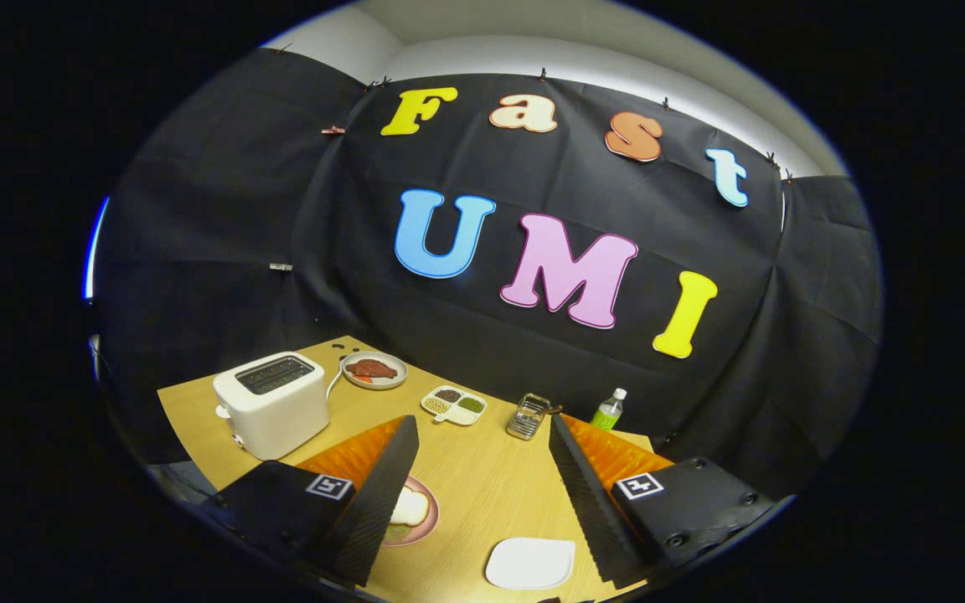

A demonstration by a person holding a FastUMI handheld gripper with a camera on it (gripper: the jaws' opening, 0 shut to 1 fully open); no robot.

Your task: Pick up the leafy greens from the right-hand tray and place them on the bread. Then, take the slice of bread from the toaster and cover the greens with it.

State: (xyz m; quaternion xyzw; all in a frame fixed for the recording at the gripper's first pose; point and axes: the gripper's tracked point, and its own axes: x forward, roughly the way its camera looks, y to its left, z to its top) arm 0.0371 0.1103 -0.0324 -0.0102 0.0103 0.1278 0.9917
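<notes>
Your fingers [478, 494] stand wide apart and hold nothing, poised above the near part of the wooden surface [474, 477] and angled down toward it. Just beside the left finger [378, 494], partly hidden behind it, a pink plate [422, 519] carries a slice of bread [410, 507] with something green [396, 532] at its near edge — whether that is the leafy greens, you cannot tell. Between the fingers, at the surface's near edge, lies a white tray [530, 562] that looks bare. Beyond the left finger, toward the surface's left edge, stands a white toaster [273, 404], its two dark slots facing up; what sits inside them cannot be made out. Behind the toaster, near the far edge, a round grey plate [374, 370] holds a reddish-brown piece with a bit of orange beside it. Toward the middle of the far part, a small white divided dish [454, 405] has three compartments — one with dark grains, one with pale ones, one with green. To its right sits a small metal rack [528, 416], and beyond the right finger [587, 494] a green bottle [607, 410] with a white cap stands upright near the far right corner. Black cloth walls close the booth behind the surface, with a pale wall and ceiling showing above them.
</notes>
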